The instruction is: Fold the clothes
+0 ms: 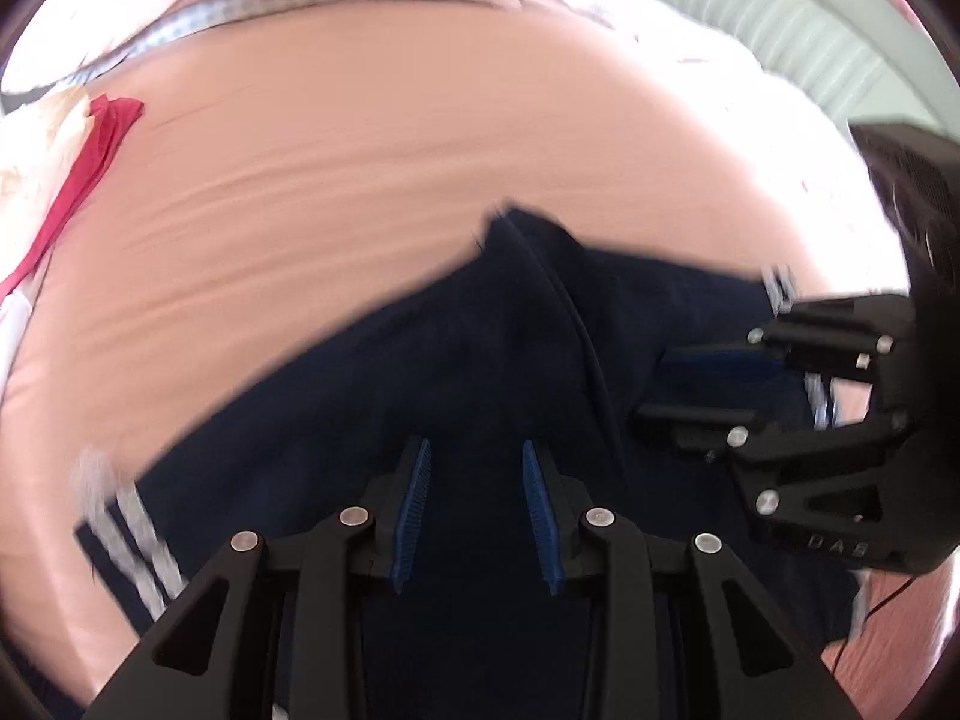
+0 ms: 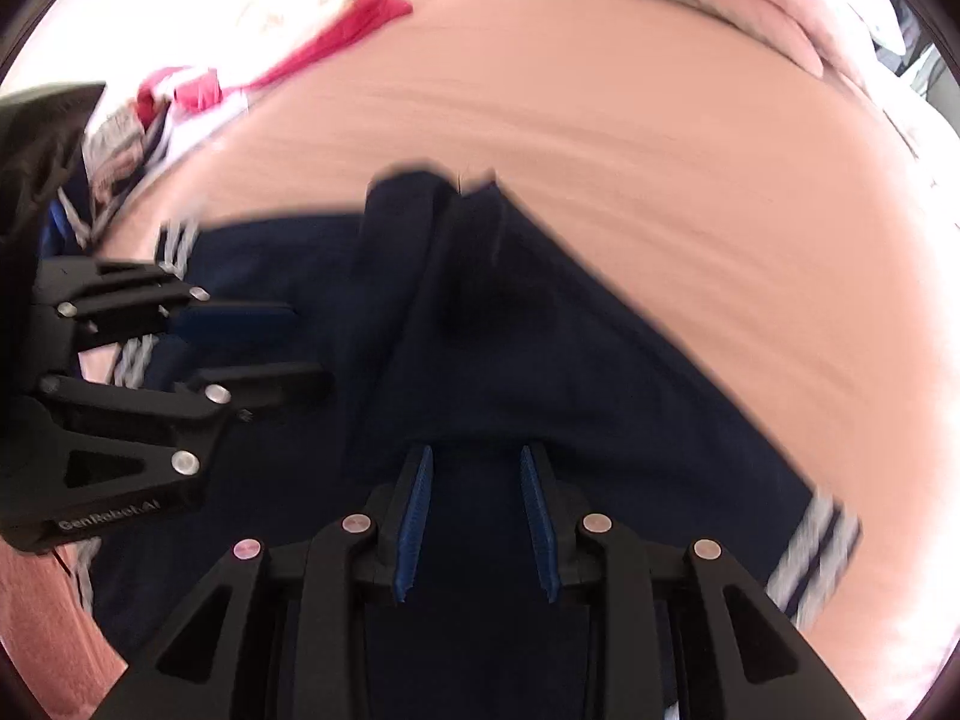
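Navy garment (image 1: 480, 348) spread on pink sheet (image 1: 360, 150), claws above.

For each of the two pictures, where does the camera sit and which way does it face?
Left wrist view: sits on the left gripper, faces down at the navy garment on the pink sheet; its blue-padded fingers show, with the right gripper at right.
Right wrist view: sits on the right gripper, faces down at the same garment; the left gripper shows at left.
Shared: garment, sheet, red cloth, both grippers.
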`<state>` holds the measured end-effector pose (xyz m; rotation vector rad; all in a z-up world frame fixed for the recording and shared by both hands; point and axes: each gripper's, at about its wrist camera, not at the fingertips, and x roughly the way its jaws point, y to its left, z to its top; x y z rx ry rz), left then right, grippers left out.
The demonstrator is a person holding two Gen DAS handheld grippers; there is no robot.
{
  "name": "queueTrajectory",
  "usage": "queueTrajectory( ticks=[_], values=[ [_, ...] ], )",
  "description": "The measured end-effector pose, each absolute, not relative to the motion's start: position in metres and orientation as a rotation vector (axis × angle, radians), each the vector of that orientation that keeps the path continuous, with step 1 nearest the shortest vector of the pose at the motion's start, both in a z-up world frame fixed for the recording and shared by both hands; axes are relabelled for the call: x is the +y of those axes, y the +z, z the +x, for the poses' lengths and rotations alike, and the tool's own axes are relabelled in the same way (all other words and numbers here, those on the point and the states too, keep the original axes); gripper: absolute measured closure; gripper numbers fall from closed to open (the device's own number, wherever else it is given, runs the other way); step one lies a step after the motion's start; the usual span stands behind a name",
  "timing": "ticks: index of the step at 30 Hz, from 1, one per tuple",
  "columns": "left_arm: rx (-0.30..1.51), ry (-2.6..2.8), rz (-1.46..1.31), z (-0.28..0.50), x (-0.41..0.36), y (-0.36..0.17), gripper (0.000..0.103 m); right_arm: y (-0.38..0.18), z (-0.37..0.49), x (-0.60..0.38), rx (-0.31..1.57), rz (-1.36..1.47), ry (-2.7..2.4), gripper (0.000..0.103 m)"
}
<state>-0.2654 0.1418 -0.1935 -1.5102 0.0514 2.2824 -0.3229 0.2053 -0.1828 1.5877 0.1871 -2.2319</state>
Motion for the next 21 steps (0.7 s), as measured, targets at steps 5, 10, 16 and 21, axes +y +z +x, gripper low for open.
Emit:
queueTrajectory(
  ticks=[5,10,16,21],
  values=[
    [-0.054,2.371,-1.411,-0.29,0.128,-0.197,0.074,-0.183,-0.349,0.21,0.138,1.543,-2.379,0.073],
    [-0.098,2.515,-1.361,-0.294,0.112,-0.189,0.074,-0.175,-0.36,0.225,0.028,1.521,-2.47,0.073],
    [-0.117,2.441,-1.411,-0.264,0.083,-0.181,0.074,-0.139,-0.333,0.217,0.081,1.489,-2.294,0.073],
    [0.033,2.383,-1.475,-0.251,0.089,-0.197,0.074,-0.141,-0.318,0.17,0.176,1.506,-2.066,0.069]
  ],
)
